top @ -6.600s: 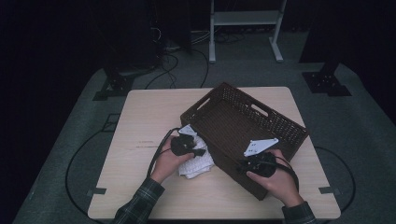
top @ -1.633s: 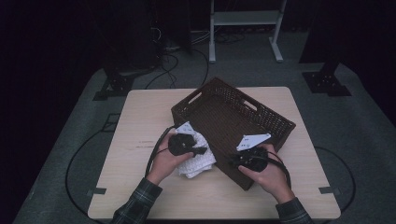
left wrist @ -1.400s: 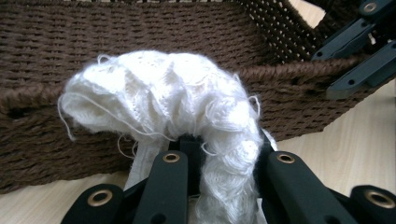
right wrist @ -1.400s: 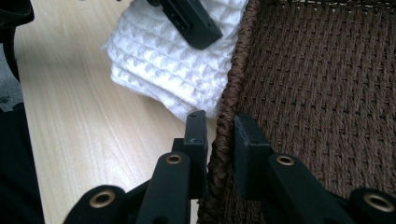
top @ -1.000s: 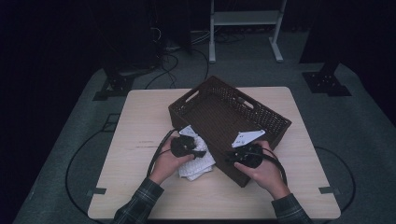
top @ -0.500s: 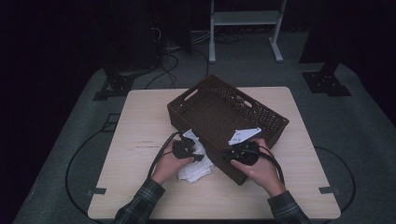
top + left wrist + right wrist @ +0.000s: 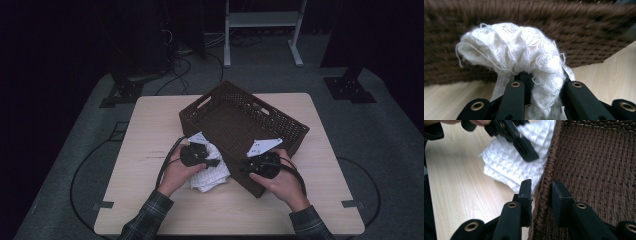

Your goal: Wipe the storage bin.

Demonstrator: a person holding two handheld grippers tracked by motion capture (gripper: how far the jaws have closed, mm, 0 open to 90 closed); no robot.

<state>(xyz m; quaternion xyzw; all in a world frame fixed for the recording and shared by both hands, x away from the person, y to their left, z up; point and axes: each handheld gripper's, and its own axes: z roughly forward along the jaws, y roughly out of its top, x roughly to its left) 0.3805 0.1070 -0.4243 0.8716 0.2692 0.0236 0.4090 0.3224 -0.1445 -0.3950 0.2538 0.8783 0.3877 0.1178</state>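
Lifting of the cloth (image 7: 524, 52) off the worktop (image 7: 150, 125) is judged to be the step in hand, with the basket (image 7: 235, 117) steadied for loading. In the left gripper view the left gripper (image 7: 544, 87) is seen clenched on a bunched fold of the white knitted cloth, which arches up over the fingers (image 7: 511, 100) against the basket's woven side. In the high view the cloth (image 7: 212, 175) lies just beside the basket's near-left wall, partly under the left gripper (image 7: 197, 155).

The right gripper (image 7: 541, 195) straddles the basket's braided rim (image 7: 546, 182); its jaws have just been opening, and a gap is seen between the fingers (image 7: 526, 192) and the rim, so the grip is judged released or nearly so.

The basket's long axis runs diagonally across the worktop, from far-left to near-right, its near corner pointing toward the person. The cloth's long axis follows the basket wall; the gripped fold points upward.

The next move is judged to call for the cloth being raised clear of the rim and carried sideways over the basket's open floor before release. A firmer hold on the rim may be needed, since the basket could shift
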